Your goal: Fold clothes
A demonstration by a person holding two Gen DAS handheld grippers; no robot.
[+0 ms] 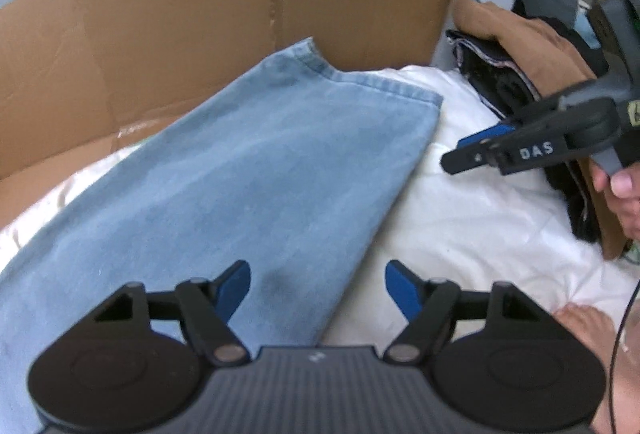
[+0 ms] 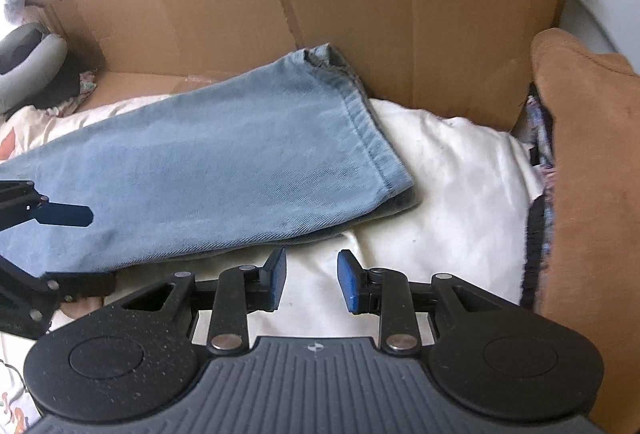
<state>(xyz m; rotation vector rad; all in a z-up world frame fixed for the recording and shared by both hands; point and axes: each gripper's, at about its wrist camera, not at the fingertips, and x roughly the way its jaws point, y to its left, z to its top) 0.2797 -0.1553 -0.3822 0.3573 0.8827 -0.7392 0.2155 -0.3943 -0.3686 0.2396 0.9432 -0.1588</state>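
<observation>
A light blue denim trouser leg lies flat across the frame's middle on white bedding; the left gripper hovers over it, fingers spread, empty; the right gripper, fingers parted, empty, hangs over bedding beside the hem; brown cardboard stands behind.

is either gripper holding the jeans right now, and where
Nothing is held. The left gripper is open above the jeans; the right gripper is open over the white bedding beside them.
</observation>
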